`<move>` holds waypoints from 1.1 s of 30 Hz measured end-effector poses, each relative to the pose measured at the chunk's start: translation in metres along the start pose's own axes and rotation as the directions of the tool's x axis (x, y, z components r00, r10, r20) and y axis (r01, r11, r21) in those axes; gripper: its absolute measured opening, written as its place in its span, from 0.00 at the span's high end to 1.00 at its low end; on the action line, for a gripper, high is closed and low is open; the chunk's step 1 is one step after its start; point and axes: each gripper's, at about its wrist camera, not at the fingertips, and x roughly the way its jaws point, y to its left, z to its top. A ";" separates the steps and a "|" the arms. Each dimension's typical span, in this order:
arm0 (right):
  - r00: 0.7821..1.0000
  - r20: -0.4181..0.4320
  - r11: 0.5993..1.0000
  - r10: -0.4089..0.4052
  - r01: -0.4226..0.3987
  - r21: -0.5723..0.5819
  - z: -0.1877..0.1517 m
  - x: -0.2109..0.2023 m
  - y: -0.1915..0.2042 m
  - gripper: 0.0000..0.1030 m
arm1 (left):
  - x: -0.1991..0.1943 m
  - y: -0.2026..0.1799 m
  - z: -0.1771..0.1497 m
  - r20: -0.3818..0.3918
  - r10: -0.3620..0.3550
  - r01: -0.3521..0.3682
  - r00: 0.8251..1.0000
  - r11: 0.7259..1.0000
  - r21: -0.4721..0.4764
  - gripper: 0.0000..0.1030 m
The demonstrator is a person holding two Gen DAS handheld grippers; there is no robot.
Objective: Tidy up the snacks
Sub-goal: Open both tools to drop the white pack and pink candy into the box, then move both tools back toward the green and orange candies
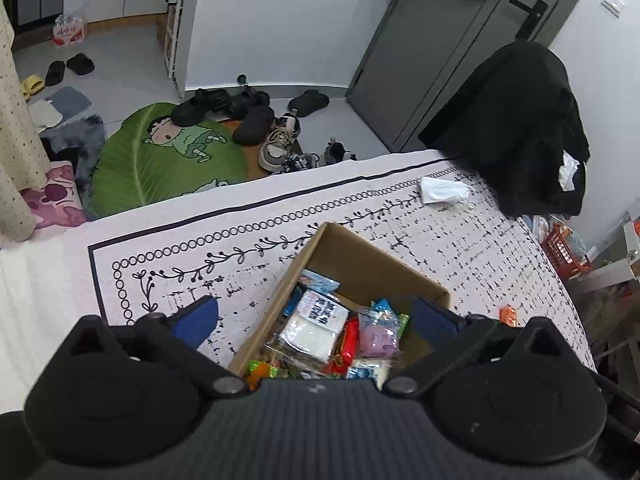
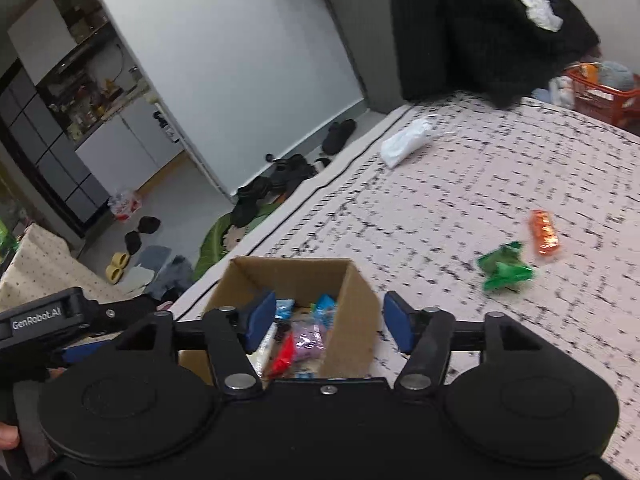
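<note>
An open cardboard box (image 1: 360,258) (image 2: 288,276) stands on the patterned tablecloth (image 1: 224,256) with several snack packets inside, among them a purple one (image 1: 378,336), a red one (image 1: 350,340) and a white one (image 1: 308,330). My left gripper (image 1: 316,316) hangs over the box, open wide, its blue pads touching nothing. My right gripper (image 2: 330,320) is open above the box's right wall with no packet between the pads. On the cloth to the right lie a green packet (image 2: 506,266) and an orange packet (image 2: 544,232) (image 1: 509,315).
A white face mask (image 1: 444,190) (image 2: 406,140) lies near the table's far edge. A black coat (image 1: 516,128) hangs at the far right corner beside a red basket (image 2: 600,96). Shoes (image 1: 248,120) and a green mat (image 1: 160,168) lie on the floor beyond.
</note>
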 end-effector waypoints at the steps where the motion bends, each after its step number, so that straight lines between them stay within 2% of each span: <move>1: 1.000 0.002 1.000 -0.003 0.003 0.003 -0.001 -0.003 -0.003 0.39 | -0.001 -0.002 -0.001 0.002 0.000 0.000 1.000 1.000 0.003 0.00; 4: 1.000 0.003 1.000 -0.005 0.005 0.008 -0.002 -0.011 -0.011 0.36 | -0.004 -0.008 -0.003 0.009 -0.005 0.005 1.000 1.000 0.017 0.00; 9: 0.999 0.026 0.999 -0.034 0.033 0.015 -0.004 -0.027 -0.026 0.27 | -0.006 -0.022 -0.007 0.002 -0.021 0.021 1.000 0.999 0.040 0.00; 20: 0.992 0.064 0.991 -0.108 0.103 0.082 -0.004 -0.050 -0.076 0.25 | 0.004 -0.065 -0.022 -0.035 -0.084 0.086 0.996 0.993 0.075 0.00; 27: 0.984 0.085 0.981 -0.154 0.142 0.132 -0.001 -0.060 -0.106 0.25 | 0.017 -0.096 -0.032 -0.085 -0.114 0.121 0.990 0.989 0.081 0.00; 33: 0.973 0.103 0.967 -0.206 0.187 0.172 0.004 -0.063 -0.126 0.25 | 0.026 -0.122 -0.036 -0.072 -0.121 0.128 0.990 0.986 0.111 0.00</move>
